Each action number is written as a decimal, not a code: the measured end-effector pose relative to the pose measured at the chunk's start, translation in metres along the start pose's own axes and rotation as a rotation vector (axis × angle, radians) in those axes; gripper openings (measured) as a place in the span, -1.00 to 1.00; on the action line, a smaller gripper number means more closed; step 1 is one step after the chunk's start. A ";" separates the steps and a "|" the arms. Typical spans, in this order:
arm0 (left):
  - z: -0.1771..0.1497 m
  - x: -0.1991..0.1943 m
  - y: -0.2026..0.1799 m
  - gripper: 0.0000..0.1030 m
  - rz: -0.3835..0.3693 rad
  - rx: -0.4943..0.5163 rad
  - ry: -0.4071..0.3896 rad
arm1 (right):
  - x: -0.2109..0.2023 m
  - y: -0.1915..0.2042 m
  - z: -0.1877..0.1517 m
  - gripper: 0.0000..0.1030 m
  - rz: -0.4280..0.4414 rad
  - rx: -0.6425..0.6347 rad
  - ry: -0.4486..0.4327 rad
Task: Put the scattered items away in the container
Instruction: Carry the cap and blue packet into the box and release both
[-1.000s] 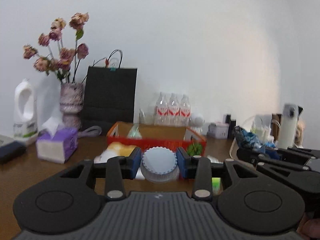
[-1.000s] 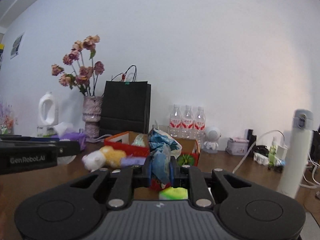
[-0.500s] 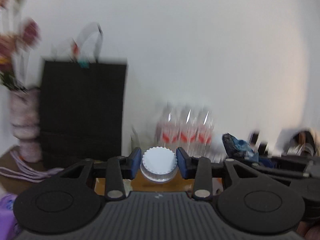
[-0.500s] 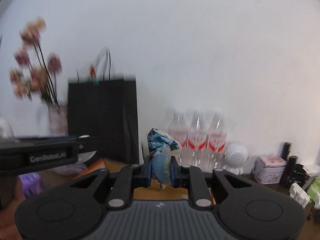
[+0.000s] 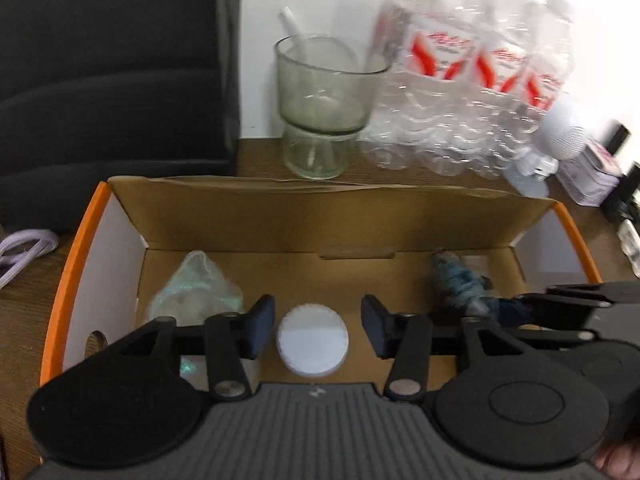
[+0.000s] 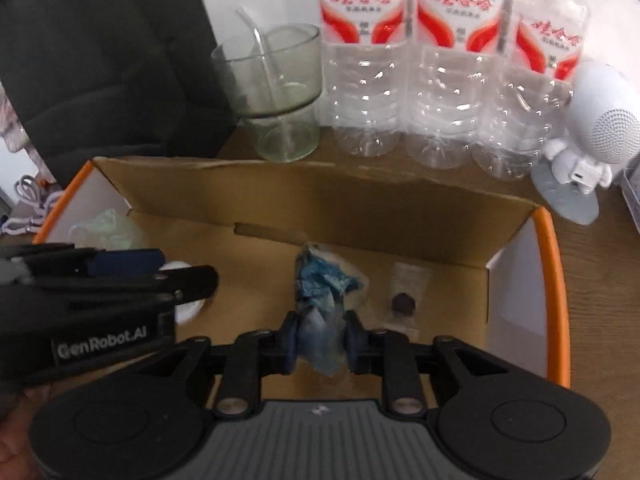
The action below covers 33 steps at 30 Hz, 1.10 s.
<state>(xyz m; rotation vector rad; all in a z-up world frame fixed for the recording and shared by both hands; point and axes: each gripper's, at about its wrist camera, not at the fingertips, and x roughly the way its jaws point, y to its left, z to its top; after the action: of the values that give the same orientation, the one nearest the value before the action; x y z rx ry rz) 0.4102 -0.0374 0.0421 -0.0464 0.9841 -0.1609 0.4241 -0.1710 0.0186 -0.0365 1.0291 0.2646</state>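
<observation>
An orange-rimmed cardboard box (image 5: pixel 70 280) lies open below both grippers. Over its floor my left gripper (image 5: pixel 318 314) has its jaws opening, and the white round lid (image 5: pixel 313 344) sits between them with a gap at the right pad. A pale green bag (image 5: pixel 196 290) lies in the box's left end. My right gripper (image 6: pixel 322 322) has its jaws opening too, but its pads still touch the crumpled blue wrapper (image 6: pixel 320 280), whose far end reaches the box (image 6: pixel 554 280) floor. A small dark disc in a clear packet (image 6: pixel 404 302) lies to the right of it.
Behind the box stand a glass cup with a straw (image 6: pixel 276 92), a wrapped pack of water bottles (image 6: pixel 448 80) and a black paper bag (image 5: pixel 112 80). A white round figurine (image 6: pixel 592 132) is at the back right. A lilac cord (image 5: pixel 24 248) lies to the left.
Both grippers swept forward and tipped down over the box. The left jaws have widened off the white lid. The right jaws have widened slightly around the blue wrapper.
</observation>
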 end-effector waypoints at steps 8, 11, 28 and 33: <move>-0.010 -0.010 0.010 0.52 -0.024 -0.039 0.020 | -0.022 -0.013 0.008 0.12 -0.016 0.018 0.026; -0.018 -0.027 0.004 0.60 0.002 -0.016 -0.041 | -0.041 -0.017 0.008 0.13 0.000 0.042 0.019; -0.126 -0.227 0.009 1.00 0.232 0.080 -0.650 | -0.193 0.038 -0.098 0.78 -0.012 -0.047 -0.484; -0.180 -0.236 0.009 1.00 0.172 0.052 -0.772 | -0.203 0.043 -0.155 0.79 -0.025 -0.053 -0.671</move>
<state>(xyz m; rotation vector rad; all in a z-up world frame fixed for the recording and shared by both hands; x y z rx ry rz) 0.1334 0.0140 0.1361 0.0247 0.2108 -0.0030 0.1848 -0.1939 0.1154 -0.0072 0.3548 0.2562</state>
